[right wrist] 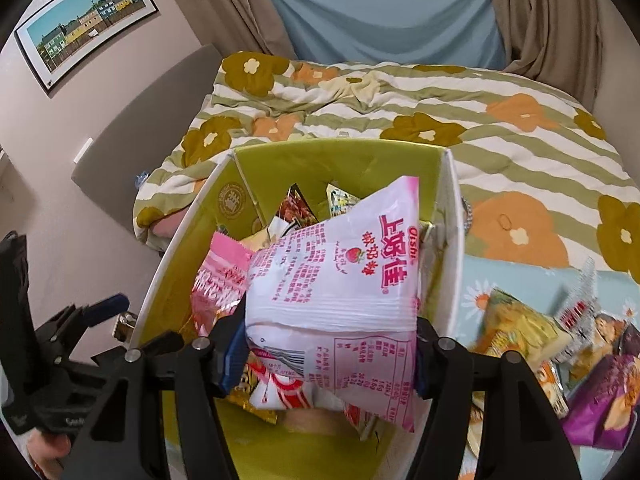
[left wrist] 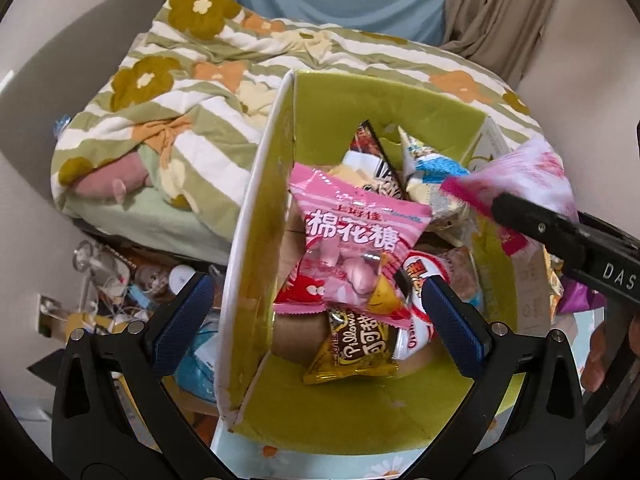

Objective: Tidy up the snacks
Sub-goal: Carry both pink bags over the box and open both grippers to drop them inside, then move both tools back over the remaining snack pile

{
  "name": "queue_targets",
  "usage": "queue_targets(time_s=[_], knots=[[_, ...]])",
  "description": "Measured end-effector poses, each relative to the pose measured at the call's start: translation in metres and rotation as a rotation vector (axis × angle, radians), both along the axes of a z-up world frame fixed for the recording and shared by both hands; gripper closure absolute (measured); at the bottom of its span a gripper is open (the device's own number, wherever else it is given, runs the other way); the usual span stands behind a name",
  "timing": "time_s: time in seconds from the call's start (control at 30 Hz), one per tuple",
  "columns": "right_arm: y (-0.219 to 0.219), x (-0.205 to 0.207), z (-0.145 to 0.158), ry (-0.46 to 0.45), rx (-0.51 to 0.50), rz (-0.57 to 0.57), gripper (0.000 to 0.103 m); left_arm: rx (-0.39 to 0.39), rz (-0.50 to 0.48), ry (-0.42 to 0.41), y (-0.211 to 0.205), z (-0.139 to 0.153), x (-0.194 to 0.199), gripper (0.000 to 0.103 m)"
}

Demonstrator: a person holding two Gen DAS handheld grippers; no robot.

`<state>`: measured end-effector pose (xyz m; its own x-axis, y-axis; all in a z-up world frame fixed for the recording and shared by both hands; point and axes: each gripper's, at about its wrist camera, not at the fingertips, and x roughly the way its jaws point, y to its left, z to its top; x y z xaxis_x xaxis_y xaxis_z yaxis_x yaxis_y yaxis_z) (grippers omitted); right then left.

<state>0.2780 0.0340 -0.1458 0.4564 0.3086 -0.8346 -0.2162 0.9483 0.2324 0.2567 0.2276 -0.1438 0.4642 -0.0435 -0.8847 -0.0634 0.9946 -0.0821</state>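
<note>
A green-lined cardboard box [left wrist: 320, 96] stands on the bed, holding several snack packets; a pink marshmallow packet [left wrist: 352, 240] lies on top. My left gripper [left wrist: 316, 320] is open, with one finger outside the box's left wall and the other inside. My right gripper [right wrist: 324, 344] is shut on a white-and-pink Oishi packet [right wrist: 340, 272] held above the box [right wrist: 340, 160]. That packet also shows blurred in the left wrist view [left wrist: 520, 176], at the right.
More snack packets [right wrist: 560, 352] lie on a light blue daisy cloth to the right of the box. A striped floral blanket [right wrist: 440, 112] covers the bed behind. Clutter and cables [left wrist: 120, 288] lie on the floor at the left.
</note>
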Motion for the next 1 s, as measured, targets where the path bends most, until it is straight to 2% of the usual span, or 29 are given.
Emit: queue_targets(time_s=[0.07, 0.1, 0.13, 0.3, 0.47, 0.73, 1.0], knots=[[0.002, 0.004, -0.004, 0.000, 0.019, -0.001, 0.023, 0.002, 0.005, 0.010, 0.001, -0.004, 0.000, 0.000], [0.002, 0.005, -0.005, -0.001, 0.029, -0.004, 0.008, 0.004, 0.008, 0.015, 0.002, -0.006, 0.000, 0.000], [0.001, 0.006, -0.006, -0.003, 0.041, -0.006, 0.000, 0.004, 0.010, 0.020, 0.002, -0.009, 0.000, 0.000], [0.002, 0.002, -0.010, 0.001, 0.034, 0.012, 0.000, -0.001, 0.011, 0.039, 0.003, -0.015, -0.001, 0.000], [0.002, -0.003, -0.007, -0.004, 0.030, 0.019, 0.000, 0.003, 0.001, 0.020, 0.003, -0.005, -0.001, 0.000], [0.000, -0.015, 0.023, -0.057, 0.025, 0.010, 0.000, 0.014, -0.015, -0.040, 0.001, 0.025, -0.010, 0.000], [-0.002, -0.048, 0.057, -0.103, 0.017, -0.003, 0.000, 0.020, -0.070, -0.120, -0.015, 0.059, -0.036, 0.000]])
